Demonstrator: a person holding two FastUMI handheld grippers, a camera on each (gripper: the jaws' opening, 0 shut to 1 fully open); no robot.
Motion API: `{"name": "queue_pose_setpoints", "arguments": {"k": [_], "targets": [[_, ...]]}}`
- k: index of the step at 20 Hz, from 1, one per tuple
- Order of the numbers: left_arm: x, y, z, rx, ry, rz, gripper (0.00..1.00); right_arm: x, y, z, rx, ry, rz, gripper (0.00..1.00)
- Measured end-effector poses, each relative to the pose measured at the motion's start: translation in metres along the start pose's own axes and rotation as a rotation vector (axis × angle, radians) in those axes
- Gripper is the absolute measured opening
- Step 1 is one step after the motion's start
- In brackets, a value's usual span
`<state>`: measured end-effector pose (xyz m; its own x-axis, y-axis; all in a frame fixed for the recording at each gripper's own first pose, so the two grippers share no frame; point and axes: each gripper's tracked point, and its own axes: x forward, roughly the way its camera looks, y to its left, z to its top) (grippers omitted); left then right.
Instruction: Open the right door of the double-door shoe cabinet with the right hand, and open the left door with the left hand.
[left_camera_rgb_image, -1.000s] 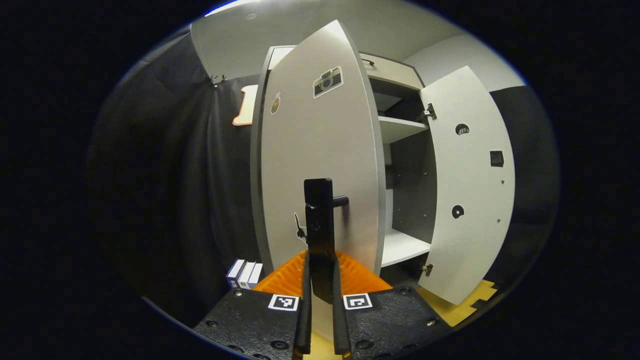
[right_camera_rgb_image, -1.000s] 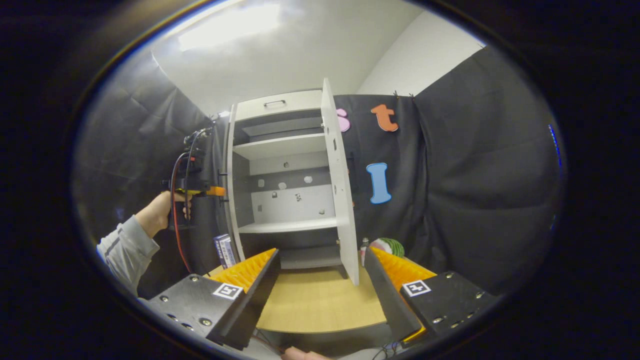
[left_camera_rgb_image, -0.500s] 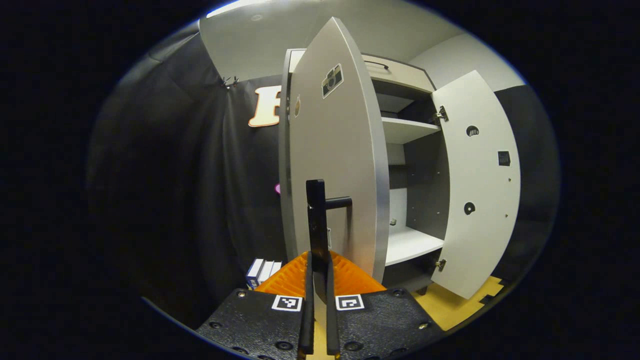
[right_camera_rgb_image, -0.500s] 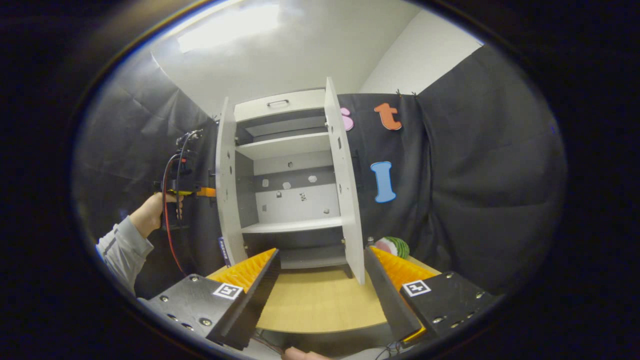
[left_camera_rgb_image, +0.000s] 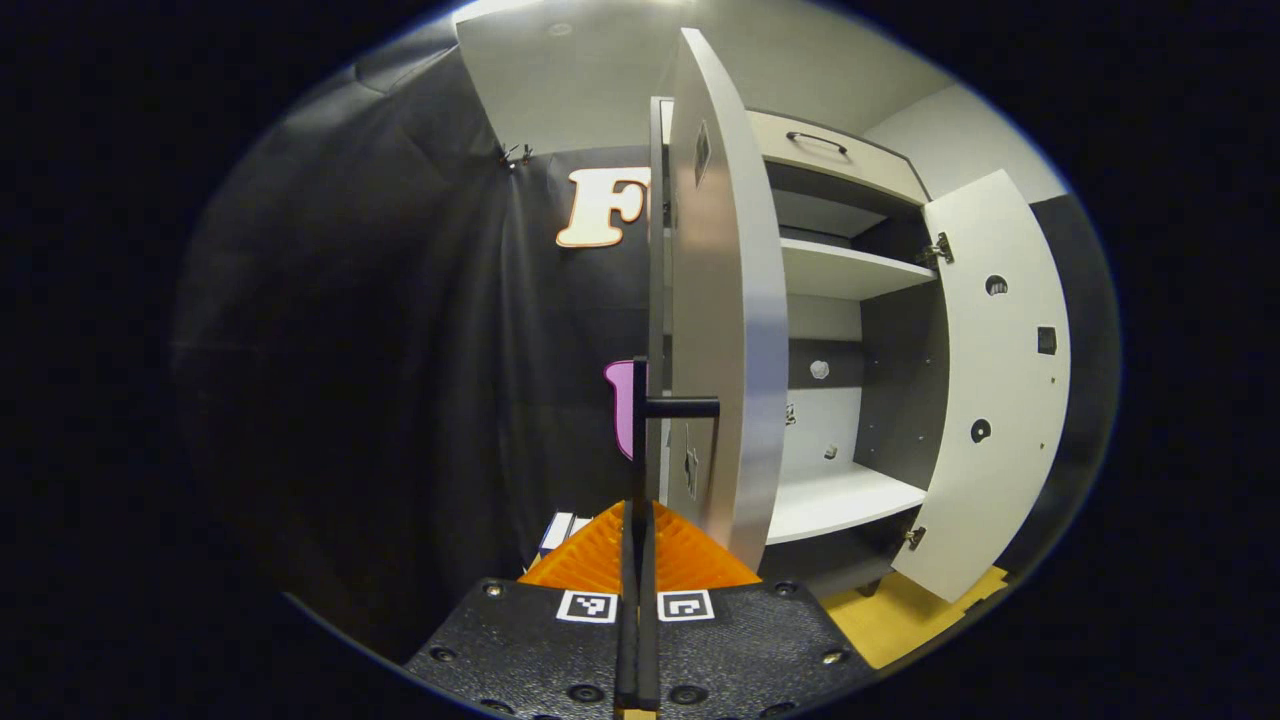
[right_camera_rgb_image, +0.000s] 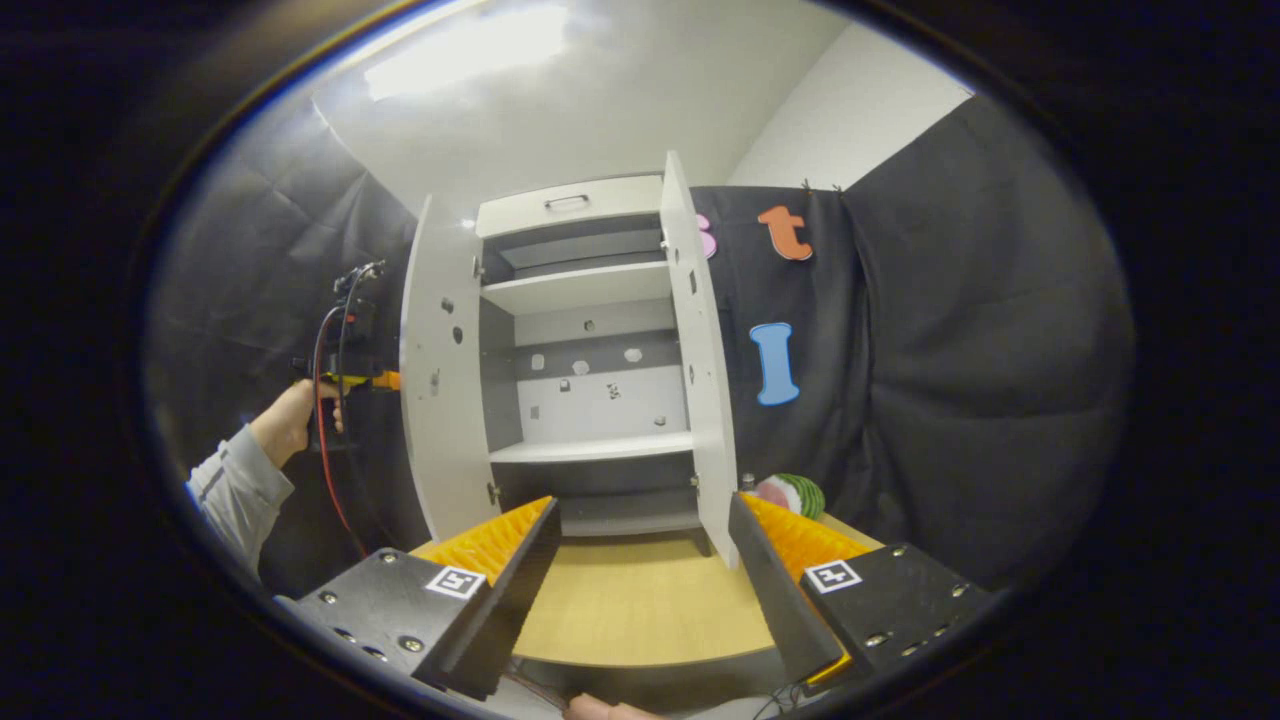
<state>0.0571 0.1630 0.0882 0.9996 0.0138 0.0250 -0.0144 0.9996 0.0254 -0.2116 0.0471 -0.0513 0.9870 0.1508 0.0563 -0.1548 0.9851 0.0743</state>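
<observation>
**Both cabinet doors stand open, left handle pinched**

In the left gripper view, the shoe cabinet (left_camera_rgb_image: 830, 330) stands ahead and slightly to the right, and it serves as my landmark. Its two doors are both swung out. The left door (left_camera_rgb_image: 725, 330) is seen nearly edge-on at the cabinet's near side, with its dark bar handle (left_camera_rgb_image: 640, 440) sticking out from its face. The left gripper (left_camera_rgb_image: 637, 600) has its two fingers drawn close together, pressing on the lower end of that handle from both sides. The right door (left_camera_rgb_image: 990, 400) hangs open at the far side of the cabinet, its inner face showing two hinges. Inside the cabinet I count two white shelves, one high and one low. A drawer front with one small pull runs across the cabinet's top. Small boxes (left_camera_rgb_image: 562, 530) stand on the floor beside the cabinet's left foot; I cannot count them.

In the right gripper view, the same cabinet (right_camera_rgb_image: 590, 350) is straight ahead, its left door (right_camera_rgb_image: 440, 380) and right door (right_camera_rgb_image: 700, 350) spread to either side. The right gripper (right_camera_rgb_image: 640, 570) hangs well back from the cabinet, its fingers spread wide and holding nothing. To the left of the cabinet, behind the left door, one hand (right_camera_rgb_image: 290, 420) holds the left gripper (right_camera_rgb_image: 345, 370), from which cables trail. A round striped object (right_camera_rgb_image: 790, 493) lies on the floor just right of the right door. A wooden floor panel (right_camera_rgb_image: 640, 600) stretches out in front of the cabinet.
</observation>
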Motion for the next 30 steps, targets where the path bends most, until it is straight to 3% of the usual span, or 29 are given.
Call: {"name": "queue_pose_setpoints", "arguments": {"k": [6,8,12,13,14,17,19,23,24,25,26,30], "targets": [[-0.018,-0.003,-0.002,-0.033,-0.021,0.021,0.01,0.017,0.008,-0.024,-0.026,0.056,0.012,1.0],[-0.028,-0.007,-0.005,-0.043,-0.02,0.014,0.07,0.026,0.005,-0.029,-0.023,0.064,0.005,1.0],[-0.063,-0.024,-0.004,0.022,-0.044,0.018,0.07,0.036,0.0,-0.04,0.004,0.086,-0.003,1.0],[-0.073,-0.034,-0.01,0.014,-0.044,0.012,0.12,0.038,0.0,-0.041,0.001,0.09,-0.005,1.0],[-0.08,-0.043,-0.013,0.002,-0.036,0.004,0.23,0.041,-0.002,-0.042,-0.003,0.092,-0.008,1.0],[-0.103,-0.066,-0.03,-0.009,-0.029,-0.023,0.24,0.051,-0.01,-0.043,-0.009,0.091,-0.02,1.0],[-0.116,-0.079,-0.041,-0.01,-0.031,-0.027,0.34,0.057,-0.019,-0.039,-0.002,0.085,-0.031,1.0],[-0.128,-0.106,-0.063,-0.027,-0.035,-0.038,0.65,0.063,-0.031,-0.025,-0.009,0.062,-0.055,1.0],[-0.131,-0.114,-0.068,-0.038,-0.036,-0.051,0.81,0.065,-0.033,-0.022,-0.013,0.056,-0.056,1.0],[-0.132,-0.119,-0.073,-0.038,-0.035,-0.061,0.85,0.068,-0.035,-0.018,-0.02,0.053,-0.053,1.0],[-0.133,-0.125,-0.081,-0.043,-0.027,-0.075,0.98,0.071,-0.037,-0.016,-0.028,0.053,-0.049,1.0],[-0.134,-0.142,-0.1,-0.065,-0.006,-0.087,0.99,0.088,-0.055,0.003,-0.006,0.034,-0.061,1.0]]}}
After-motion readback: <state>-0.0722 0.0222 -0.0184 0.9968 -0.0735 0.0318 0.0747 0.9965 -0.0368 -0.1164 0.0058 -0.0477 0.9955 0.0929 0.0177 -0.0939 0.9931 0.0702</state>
